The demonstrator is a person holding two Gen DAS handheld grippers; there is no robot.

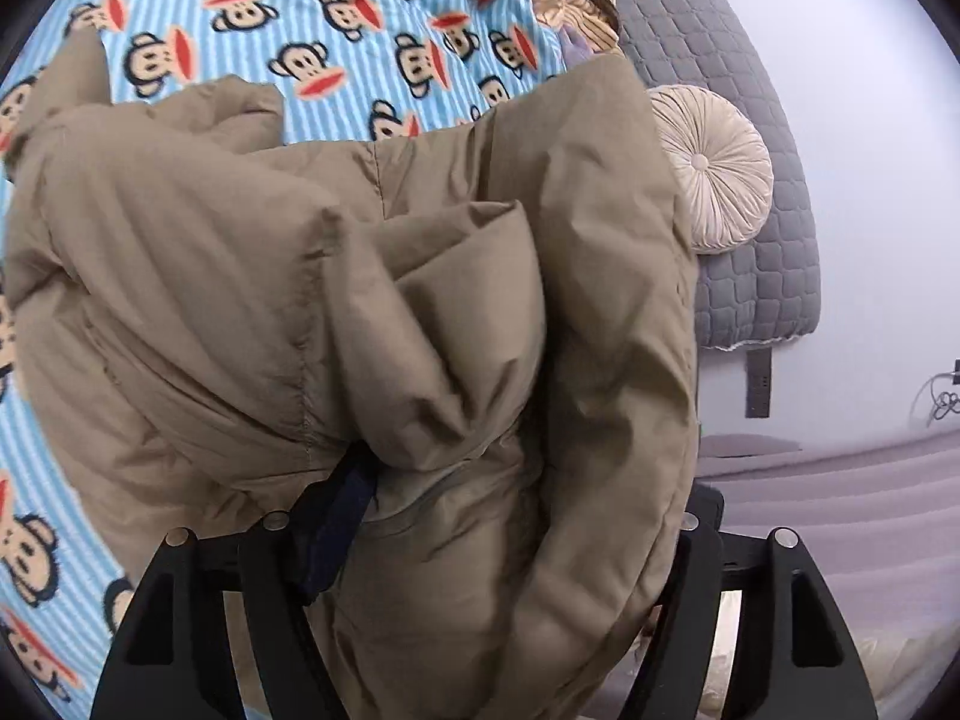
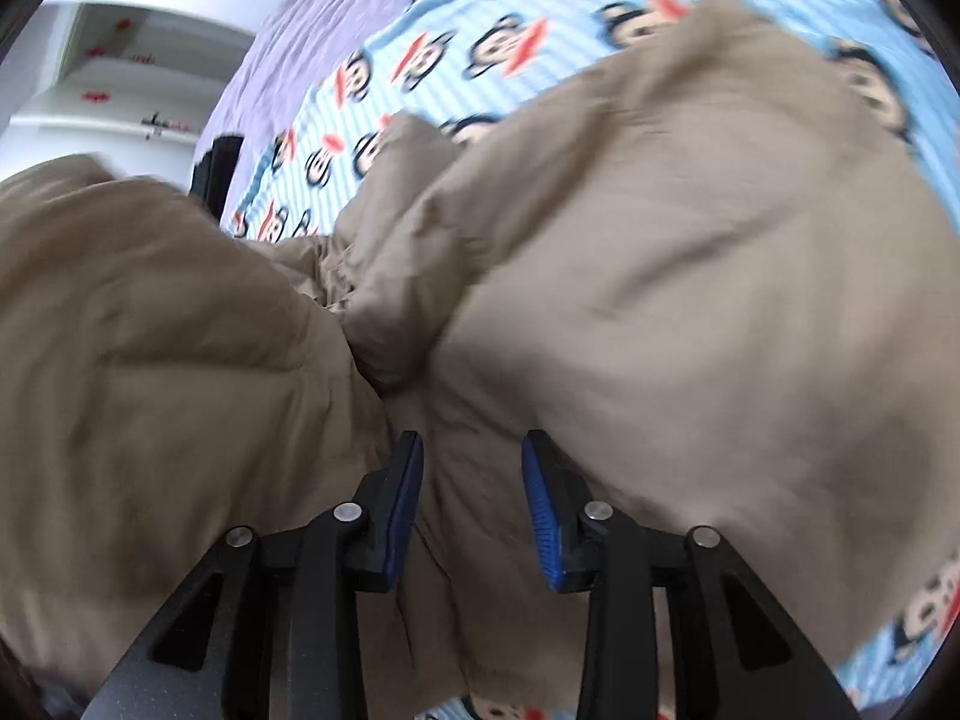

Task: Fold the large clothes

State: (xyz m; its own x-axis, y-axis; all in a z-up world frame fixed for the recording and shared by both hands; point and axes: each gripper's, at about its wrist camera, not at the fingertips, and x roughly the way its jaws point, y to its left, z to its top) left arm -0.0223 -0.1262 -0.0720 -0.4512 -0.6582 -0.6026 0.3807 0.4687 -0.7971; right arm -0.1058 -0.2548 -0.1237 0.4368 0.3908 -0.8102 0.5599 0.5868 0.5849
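Left gripper [image 1: 480, 516] buried in khaki padded jacket [image 1: 372, 324], thick fold bunched between fingers; only one blue pad [image 1: 336, 534] visible, grip state impossible to tell. Right gripper [image 2: 472, 501] pinched jacket [image 2: 690, 300] fabric between spread blue pads [image 2: 403, 516]. Jacket filled frame centre in both views, lay on blue striped monkey-print blanket [image 1: 360, 30]. Grey quilted headboard [image 1: 720, 90] at upper right of left view, round cream cushion [image 1: 711, 168] against it. White shelves [image 2: 120, 78] at upper left of right view.
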